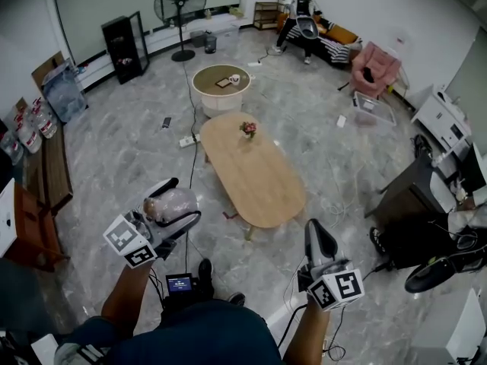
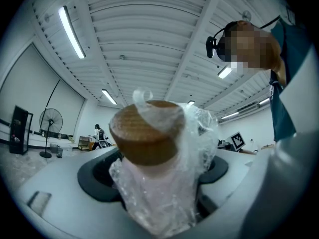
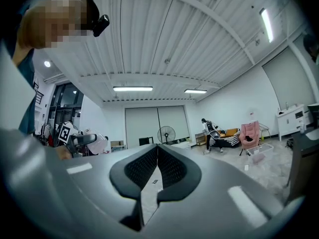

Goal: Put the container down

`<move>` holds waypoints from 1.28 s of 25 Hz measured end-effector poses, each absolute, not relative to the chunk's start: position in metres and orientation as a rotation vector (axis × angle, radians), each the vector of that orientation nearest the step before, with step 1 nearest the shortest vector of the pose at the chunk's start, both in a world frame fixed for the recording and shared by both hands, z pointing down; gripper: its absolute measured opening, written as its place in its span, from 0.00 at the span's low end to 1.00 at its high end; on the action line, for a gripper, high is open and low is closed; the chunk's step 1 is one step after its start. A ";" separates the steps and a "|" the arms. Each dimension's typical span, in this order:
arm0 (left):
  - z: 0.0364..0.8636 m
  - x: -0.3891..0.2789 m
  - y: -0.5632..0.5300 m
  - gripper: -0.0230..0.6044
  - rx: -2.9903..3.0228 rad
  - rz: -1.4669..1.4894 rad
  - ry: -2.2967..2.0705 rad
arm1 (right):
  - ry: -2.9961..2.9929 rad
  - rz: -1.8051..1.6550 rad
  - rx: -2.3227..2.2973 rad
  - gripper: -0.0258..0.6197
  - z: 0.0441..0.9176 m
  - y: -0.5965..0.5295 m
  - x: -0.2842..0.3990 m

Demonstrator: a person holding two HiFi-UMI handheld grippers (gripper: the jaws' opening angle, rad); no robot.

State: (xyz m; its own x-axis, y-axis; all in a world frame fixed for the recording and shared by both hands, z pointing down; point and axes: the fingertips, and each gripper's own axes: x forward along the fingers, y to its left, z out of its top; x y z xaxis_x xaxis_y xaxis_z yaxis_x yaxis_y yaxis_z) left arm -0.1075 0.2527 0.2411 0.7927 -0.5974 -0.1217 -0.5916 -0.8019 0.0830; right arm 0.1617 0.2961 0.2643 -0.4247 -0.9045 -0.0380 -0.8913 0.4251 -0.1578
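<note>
Here the container [image 1: 169,204] sits in the lower left of the head view, carried in the air above the marble floor [image 1: 122,158] and clear of every surface. The left gripper [image 1: 185,198] is clamped across its body. In the left gripper view the container [image 2: 154,183] fills the centre of the frame: a pale pink body under a wide brown lid [image 2: 147,131] that looks like cork or wood, all wrapped in crinkled clear plastic film [image 2: 199,133]. The jaws pinch the wrapped body below the lid, one dark pad on each side. The right gripper [image 1: 319,242], at the lower right of the head view, holds nothing. In its own view the right gripper [image 3: 157,166] has its jaws pressed together with only a thin seam between them. The likeliest landing place is the oval wooden table [image 1: 262,192] at mid-frame, which is bare apart from a small flower pot [image 1: 248,129] at its far end. The container is probably light, but the film looks slick and loose and could slide over the body under the pads, so the hold should stay on the body rather than on the lid. Whether the body is glass or plastic cannot be told, so it should be lowered gently, base flat, before the jaws let go.
</note>
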 end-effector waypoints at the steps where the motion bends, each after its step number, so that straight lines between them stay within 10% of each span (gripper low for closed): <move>1: 0.241 -0.106 0.246 0.67 2.938 -0.224 -0.956 | 2.544 -0.173 -1.629 0.06 0.265 0.292 0.162; 32: 0.269 -0.199 0.009 0.67 2.927 -0.318 -0.664 | 2.471 -0.151 -1.943 0.06 0.263 0.117 0.059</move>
